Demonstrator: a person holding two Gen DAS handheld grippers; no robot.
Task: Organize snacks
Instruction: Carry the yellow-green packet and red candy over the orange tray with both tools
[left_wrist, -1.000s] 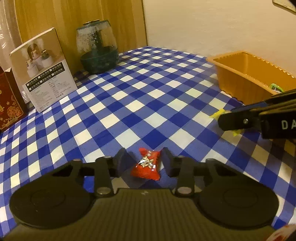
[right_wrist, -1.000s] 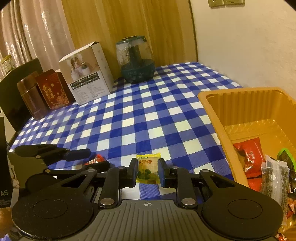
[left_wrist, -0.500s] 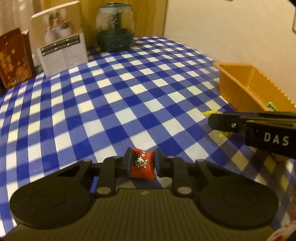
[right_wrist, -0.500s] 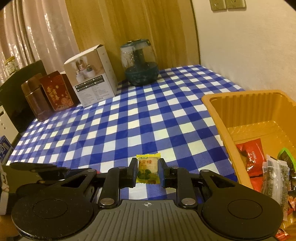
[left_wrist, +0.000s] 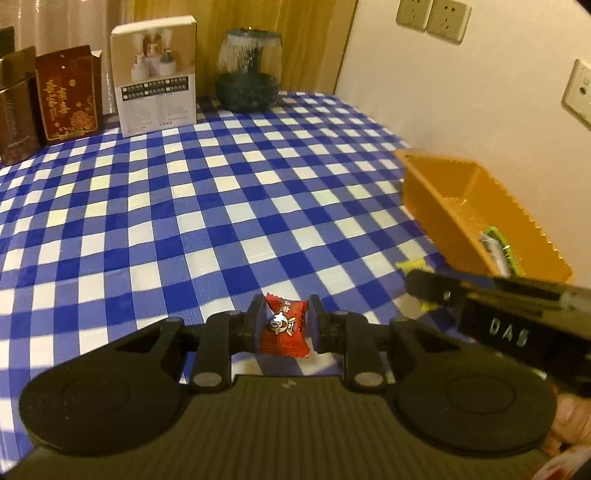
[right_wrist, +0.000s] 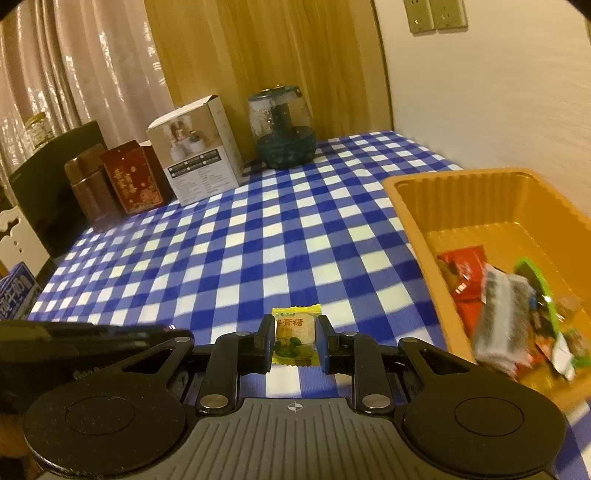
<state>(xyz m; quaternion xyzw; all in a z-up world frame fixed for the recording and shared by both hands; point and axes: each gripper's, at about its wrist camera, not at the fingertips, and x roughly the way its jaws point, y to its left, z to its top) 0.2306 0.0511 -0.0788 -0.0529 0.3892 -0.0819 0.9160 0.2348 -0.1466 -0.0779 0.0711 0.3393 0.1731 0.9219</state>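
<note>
My left gripper (left_wrist: 283, 323) is shut on a red candy packet (left_wrist: 283, 326) and holds it above the blue checked tablecloth (left_wrist: 207, 206). My right gripper (right_wrist: 295, 341) is shut on a yellow candy packet (right_wrist: 295, 341), lifted off the cloth, just left of the orange tray (right_wrist: 406, 214). The tray holds several snack packets (right_wrist: 498, 295). In the left wrist view the tray (left_wrist: 436, 199) lies at the right, and the right gripper's body (left_wrist: 509, 314) crosses in front of it.
At the table's back stand a white product box (right_wrist: 199, 166), a red box (right_wrist: 131, 181), a brown tin (right_wrist: 90, 192) and a glass jar with a dark base (right_wrist: 284, 133). A wall with sockets (left_wrist: 432, 16) borders the right side.
The left gripper closed on the red candy and lifted it off the cloth. The right gripper rose with the yellow candy and moved a little toward the tray.
</note>
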